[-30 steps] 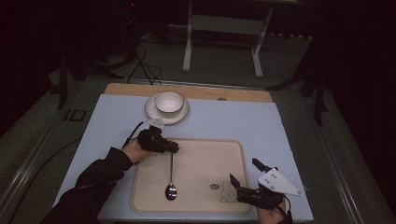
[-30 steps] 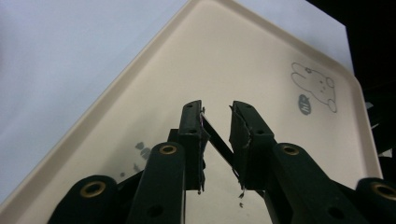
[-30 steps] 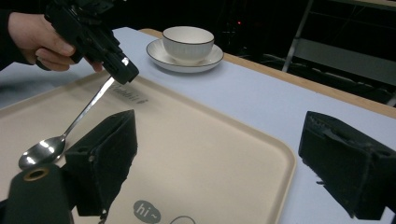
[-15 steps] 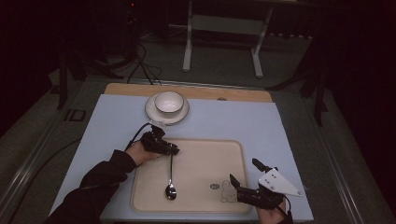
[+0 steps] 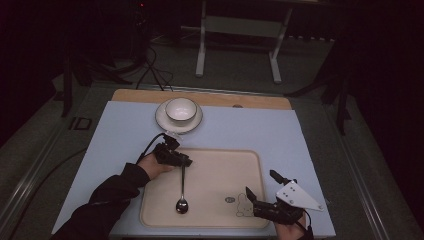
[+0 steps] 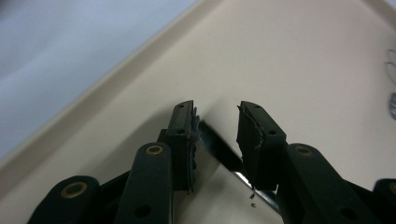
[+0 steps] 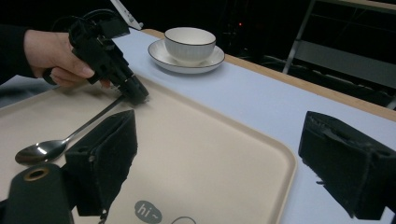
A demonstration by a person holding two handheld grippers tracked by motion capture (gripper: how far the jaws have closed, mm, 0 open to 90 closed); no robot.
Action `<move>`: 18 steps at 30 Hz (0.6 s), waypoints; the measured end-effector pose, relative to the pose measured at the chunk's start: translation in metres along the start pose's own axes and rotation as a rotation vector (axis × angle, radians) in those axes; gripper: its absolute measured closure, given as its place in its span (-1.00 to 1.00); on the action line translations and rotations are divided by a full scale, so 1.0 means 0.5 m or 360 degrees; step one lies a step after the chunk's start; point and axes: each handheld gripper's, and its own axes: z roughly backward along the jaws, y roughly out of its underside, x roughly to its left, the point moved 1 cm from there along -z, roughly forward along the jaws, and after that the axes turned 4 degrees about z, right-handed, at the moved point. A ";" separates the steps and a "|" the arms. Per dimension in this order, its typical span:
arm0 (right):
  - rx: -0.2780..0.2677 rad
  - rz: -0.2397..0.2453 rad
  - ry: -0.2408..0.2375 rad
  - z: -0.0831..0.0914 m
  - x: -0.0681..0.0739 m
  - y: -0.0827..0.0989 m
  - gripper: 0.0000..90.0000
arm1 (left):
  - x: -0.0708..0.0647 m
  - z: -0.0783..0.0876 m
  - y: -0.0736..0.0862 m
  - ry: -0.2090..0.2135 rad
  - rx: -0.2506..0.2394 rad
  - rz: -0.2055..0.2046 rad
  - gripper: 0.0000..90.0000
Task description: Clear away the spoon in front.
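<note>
Your left tool (image 5: 186,161) sits at the tray's (image 5: 210,159) far-left edge, jaws a little apart w/ the spoon (image 5: 182,190) handle between them, not yet clamped. Since a sec ago it has slid in from just outside the tray rim onto the handle tip; spoon itself hasn't moved, bowl end toward the tray's near edge. That suggests a pickup is about to start. Your right tool (image 5: 260,193) is wide open, holding nothing, at the tray's near-right corner, unchanged. Cup (image 5: 180,110) on saucer (image 5: 162,121) stands on the counter (image 5: 260,127) beyond the tray.
</note>
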 end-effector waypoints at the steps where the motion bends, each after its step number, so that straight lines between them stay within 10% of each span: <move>1: 0.0001 -0.0001 -0.0001 0.000 0.000 0.000 -0.74 | 0.000 0.000 0.000 -0.0009 -0.0008 0.0007 0.45; 18: -0.0005 0.0004 -0.0001 0.002 0.001 -0.001 -0.74 | -0.014 0.000 -0.013 -0.0157 -0.0037 0.0023 0.24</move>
